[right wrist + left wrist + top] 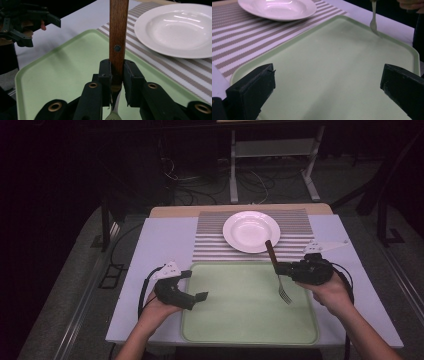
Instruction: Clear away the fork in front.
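Note:
A fork (278,271) with a brown wooden handle (118,32) hangs tines-down over the right part of the pale green tray (225,320). My right gripper (278,268) is shut on the fork's handle near its lower end, and the jaws press it from both sides (116,82). The tines (373,25) hover just above the tray surface. My left gripper (196,285) rests at the tray's left edge, open, with nothing between its wide-set jaws (327,90). A white plate (251,231) lies on a striped placemat (210,245) behind the tray.
The tray and placemat lie on a white table top (160,245). Dark floor with cables and a white table frame (272,150) lies beyond the far edge. The left hand and its gripper (23,22) appear across the tray in the right gripper view.

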### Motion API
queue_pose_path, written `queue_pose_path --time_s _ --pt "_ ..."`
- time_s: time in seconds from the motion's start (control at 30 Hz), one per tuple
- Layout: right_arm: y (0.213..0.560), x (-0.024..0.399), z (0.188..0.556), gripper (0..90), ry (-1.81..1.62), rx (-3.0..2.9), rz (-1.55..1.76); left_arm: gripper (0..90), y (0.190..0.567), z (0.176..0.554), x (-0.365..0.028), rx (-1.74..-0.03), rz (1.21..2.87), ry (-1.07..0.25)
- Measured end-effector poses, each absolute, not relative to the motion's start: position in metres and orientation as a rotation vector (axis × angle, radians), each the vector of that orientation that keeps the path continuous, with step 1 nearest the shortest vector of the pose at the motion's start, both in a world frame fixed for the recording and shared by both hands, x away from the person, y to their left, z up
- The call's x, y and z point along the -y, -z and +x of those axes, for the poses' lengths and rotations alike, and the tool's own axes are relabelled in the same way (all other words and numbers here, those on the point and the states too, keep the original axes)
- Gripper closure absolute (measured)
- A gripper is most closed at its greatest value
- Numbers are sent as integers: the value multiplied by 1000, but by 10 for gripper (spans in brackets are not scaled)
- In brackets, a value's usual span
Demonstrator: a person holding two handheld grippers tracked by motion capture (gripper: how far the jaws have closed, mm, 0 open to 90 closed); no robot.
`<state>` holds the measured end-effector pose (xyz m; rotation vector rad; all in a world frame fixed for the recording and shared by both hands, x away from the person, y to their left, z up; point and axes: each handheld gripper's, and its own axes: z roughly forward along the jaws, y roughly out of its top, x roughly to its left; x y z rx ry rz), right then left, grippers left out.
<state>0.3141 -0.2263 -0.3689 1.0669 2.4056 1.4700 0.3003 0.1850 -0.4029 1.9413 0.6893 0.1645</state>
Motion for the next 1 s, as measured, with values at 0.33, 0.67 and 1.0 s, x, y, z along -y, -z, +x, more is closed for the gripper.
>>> queue_pose_path --time_s 0.33,0.67,1.0 --pt "372 214 310 765 -1509 -2416 1014 0 384 308 -162 -671 1930 -162" --pt "373 208 311 765 -1520 -2417 1000 0 364 322 -127 -619 1920 -145" --pt "373 197 312 764 -1524 -2429 973 138 348 330 -95 -574 1875 -105"
